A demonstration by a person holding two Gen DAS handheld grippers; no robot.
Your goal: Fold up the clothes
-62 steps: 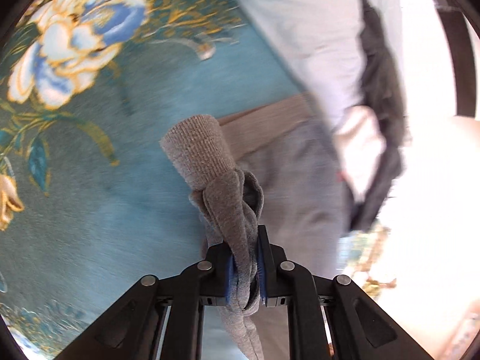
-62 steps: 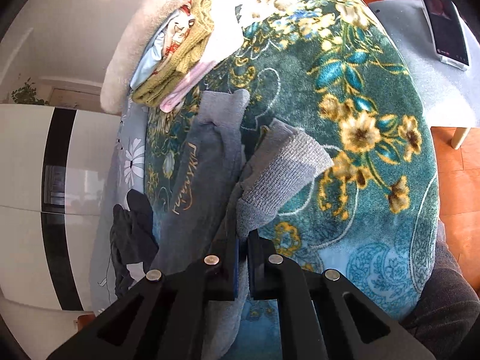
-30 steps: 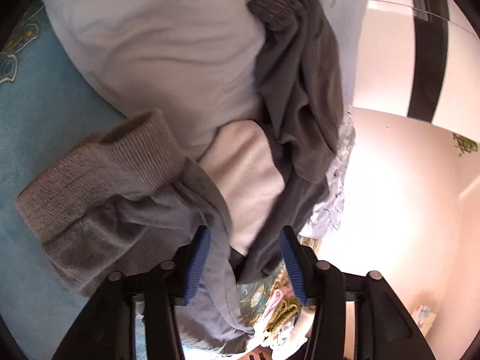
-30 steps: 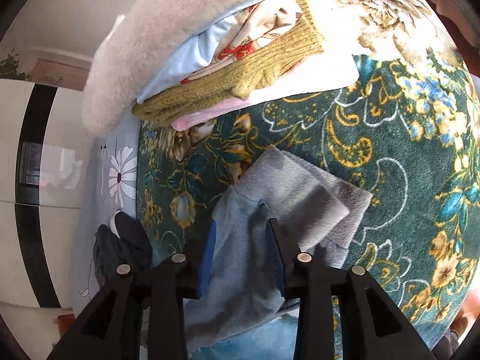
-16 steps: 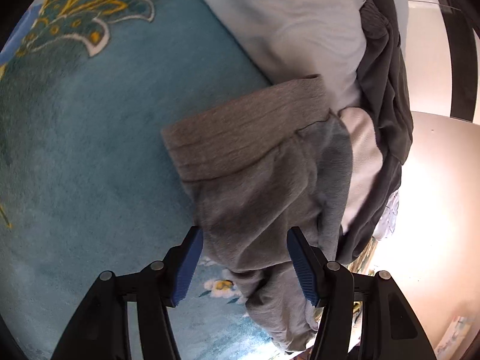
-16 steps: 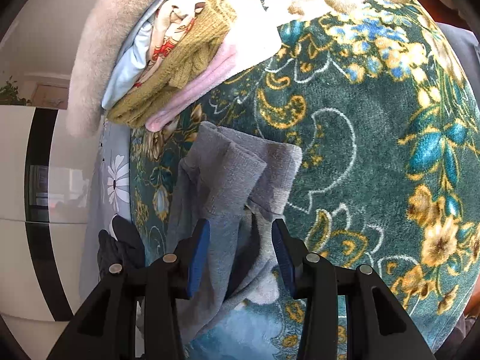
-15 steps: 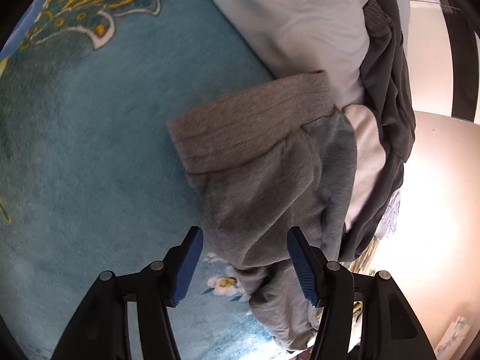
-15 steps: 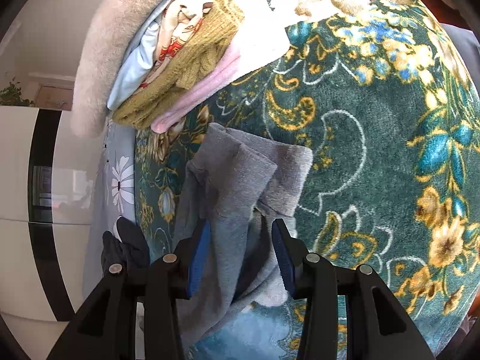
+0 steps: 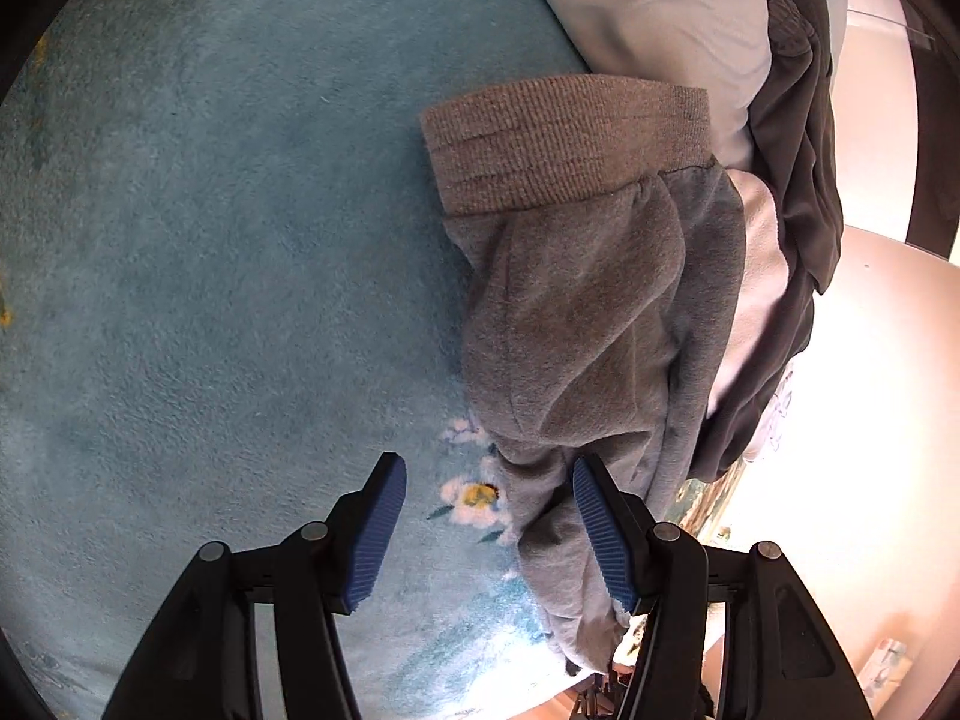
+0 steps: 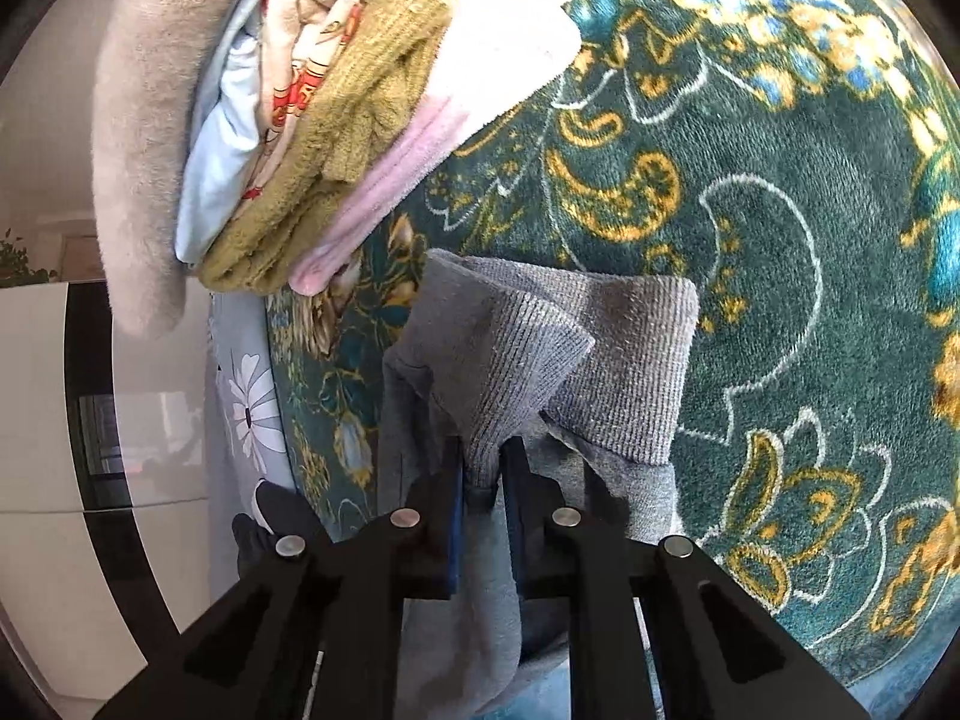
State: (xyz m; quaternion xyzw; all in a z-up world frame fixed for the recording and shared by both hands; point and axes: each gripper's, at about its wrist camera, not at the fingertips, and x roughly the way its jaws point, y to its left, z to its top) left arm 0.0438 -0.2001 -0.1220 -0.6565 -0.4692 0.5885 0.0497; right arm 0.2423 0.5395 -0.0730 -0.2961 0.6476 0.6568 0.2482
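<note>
Now the big flowery blanket (image 10: 780, 228) lies under everything. On it sits a pile of folded clothes (image 10: 336, 138), and near the pile lie the grey pants (image 9: 588, 312), bunched up. The right gripper (image 10: 480, 480) is pressed together, pinching a ribbed cuff (image 10: 504, 360) of the pants. The left gripper (image 9: 486, 516) is spread wide and holds nothing; one finger touches the pants.
</note>
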